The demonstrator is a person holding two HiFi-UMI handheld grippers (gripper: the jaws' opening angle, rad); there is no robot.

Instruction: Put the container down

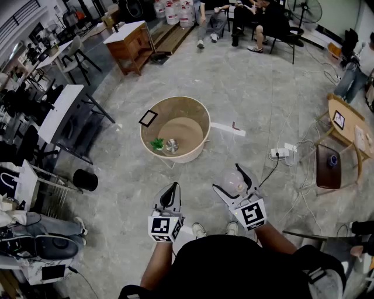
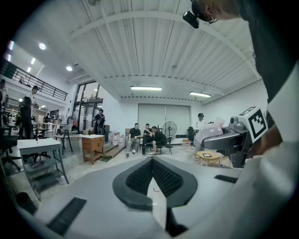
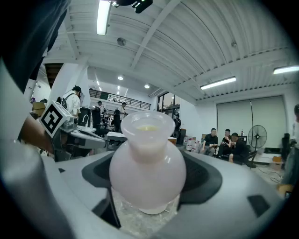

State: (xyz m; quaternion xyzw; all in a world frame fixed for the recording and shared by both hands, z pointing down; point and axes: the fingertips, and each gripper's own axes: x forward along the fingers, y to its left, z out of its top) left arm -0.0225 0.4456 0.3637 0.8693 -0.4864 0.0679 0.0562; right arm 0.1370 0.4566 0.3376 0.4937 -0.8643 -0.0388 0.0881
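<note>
A pale pink, vase-shaped container (image 3: 147,163) with a narrow neck and flared rim sits upright between the jaws of my right gripper (image 3: 149,179), which is shut on its round belly. In the head view the container (image 1: 235,181) is held in the air above the concrete floor, in the right gripper (image 1: 234,178), near the person's body. My left gripper (image 1: 169,194) hangs beside it on the left, shut and empty, its pads (image 2: 140,177) meeting. A round beige table (image 1: 184,128) with a raised rim stands ahead; on it are a small green plant (image 1: 157,143) and a metal cup (image 1: 171,145).
A power strip with cables (image 1: 280,153) lies on the floor right of the round table. A low wooden table (image 1: 345,125) and a dark stool (image 1: 327,166) stand at the right, a black round stool (image 1: 86,179) and a white desk (image 1: 61,111) at the left. Seated people (image 1: 234,17) are far behind.
</note>
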